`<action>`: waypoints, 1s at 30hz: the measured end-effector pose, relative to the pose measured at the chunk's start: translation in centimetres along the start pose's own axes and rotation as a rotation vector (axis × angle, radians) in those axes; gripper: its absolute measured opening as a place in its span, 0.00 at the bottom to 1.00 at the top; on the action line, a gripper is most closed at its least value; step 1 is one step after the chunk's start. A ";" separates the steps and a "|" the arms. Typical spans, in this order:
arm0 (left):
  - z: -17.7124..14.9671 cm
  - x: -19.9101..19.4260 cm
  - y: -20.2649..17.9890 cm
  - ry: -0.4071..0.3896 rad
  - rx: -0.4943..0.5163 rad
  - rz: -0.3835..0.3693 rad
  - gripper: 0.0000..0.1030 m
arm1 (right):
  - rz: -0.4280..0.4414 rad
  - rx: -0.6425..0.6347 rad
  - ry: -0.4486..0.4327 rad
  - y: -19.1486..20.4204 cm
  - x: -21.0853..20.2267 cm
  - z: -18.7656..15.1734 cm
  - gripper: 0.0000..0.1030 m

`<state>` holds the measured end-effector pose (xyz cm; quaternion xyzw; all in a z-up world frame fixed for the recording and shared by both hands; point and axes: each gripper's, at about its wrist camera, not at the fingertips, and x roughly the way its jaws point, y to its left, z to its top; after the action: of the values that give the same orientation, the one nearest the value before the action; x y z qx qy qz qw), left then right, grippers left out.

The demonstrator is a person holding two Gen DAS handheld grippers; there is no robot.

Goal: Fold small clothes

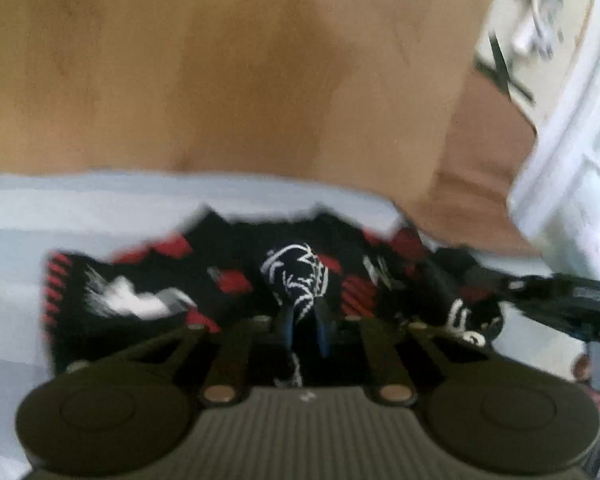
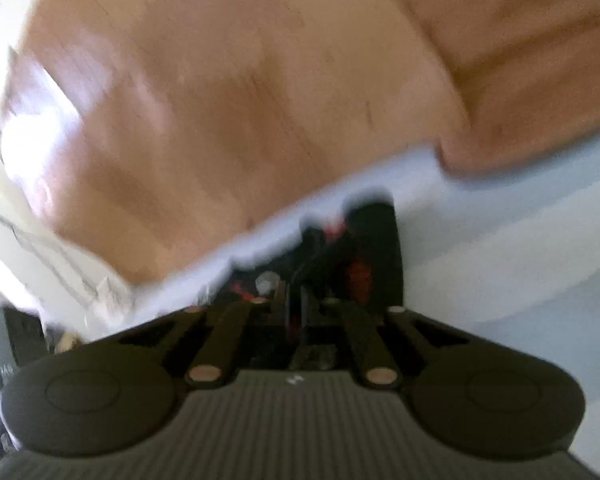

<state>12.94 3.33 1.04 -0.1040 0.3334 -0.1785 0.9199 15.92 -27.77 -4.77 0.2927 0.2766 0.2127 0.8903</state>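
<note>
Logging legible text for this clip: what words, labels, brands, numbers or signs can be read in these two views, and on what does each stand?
None reads as a word.
White marks on the black and red garment: blurred, unreadable.
White pattern on the dark fold pinched in the left hand-held gripper: no letters.
Small white mark on each gripper body: too small.
Pale label on the right hand-held gripper: blurred.
</note>
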 end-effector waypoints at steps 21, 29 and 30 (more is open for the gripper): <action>-1.3 1.0 2.6 0.029 -0.076 0.036 0.21 | -0.153 -0.051 0.078 -1.8 -1.1 1.0 0.31; -0.2 -1.5 4.4 -0.044 -0.134 0.021 0.10 | -0.049 -0.182 -0.043 3.1 -2.5 1.2 0.03; 0.0 -1.9 4.6 -0.051 -0.143 0.051 0.12 | -0.027 -0.192 -0.048 3.9 -2.7 1.5 0.03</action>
<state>12.77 8.31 0.66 -0.1655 0.3241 -0.1280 0.9226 13.97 -26.97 -0.34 0.2073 0.2376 0.2193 0.9233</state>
